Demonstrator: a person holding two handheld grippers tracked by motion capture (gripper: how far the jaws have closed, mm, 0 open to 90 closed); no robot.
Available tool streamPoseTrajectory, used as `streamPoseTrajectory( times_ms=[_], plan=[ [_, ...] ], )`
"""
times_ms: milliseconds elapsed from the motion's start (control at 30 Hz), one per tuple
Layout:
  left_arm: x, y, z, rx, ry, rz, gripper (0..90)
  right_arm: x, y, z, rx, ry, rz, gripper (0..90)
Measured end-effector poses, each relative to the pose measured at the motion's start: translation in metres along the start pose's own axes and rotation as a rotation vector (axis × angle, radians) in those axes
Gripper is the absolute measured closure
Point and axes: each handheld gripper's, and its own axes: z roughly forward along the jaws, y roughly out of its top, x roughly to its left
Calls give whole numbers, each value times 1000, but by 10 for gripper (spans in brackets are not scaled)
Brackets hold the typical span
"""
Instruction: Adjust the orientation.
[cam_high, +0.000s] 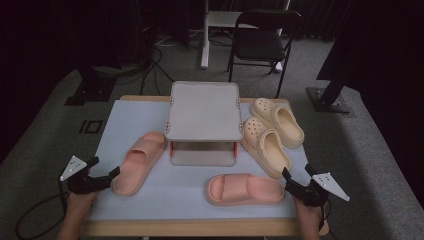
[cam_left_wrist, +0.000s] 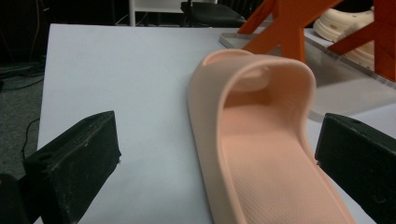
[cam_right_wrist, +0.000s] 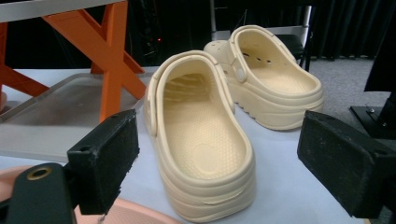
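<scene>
Now, at the desk: two pairs of shoes around a grey rack.
Left gripper: fingers spread wide, holding nothing, aimed at the heel of the pink slide just ahead.
Right gripper: fingers wide apart, empty, facing the heel of the near cream clog.
Second pink slide: lying crosswise by the right gripper.
Far cream clog: beside its mate, right of the rack.

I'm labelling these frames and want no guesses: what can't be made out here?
- High view: the rack's lower shelf is mostly hidden under its top shelf.
- Left gripper view: the pink slide's heel is cut off by the bottom edge.
- Right gripper view: the far cream clog's toe is hidden behind the near cream clog.
</scene>
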Motion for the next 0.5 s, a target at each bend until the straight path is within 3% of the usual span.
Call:
streamPoseTrajectory(
  times_ms=[167, 333, 500],
  plan=[
    [0, 6, 11, 10, 4, 6, 0, 1, -1, 0, 5, 3, 7, 121],
    [-3, 14, 28, 34, 4, 42, 0, 0, -2, 1, 14, 10, 10, 127],
    [-2, 16, 39, 44, 1, 42, 9, 0, -2, 1, 20, 22, 8, 127]
  ],
)
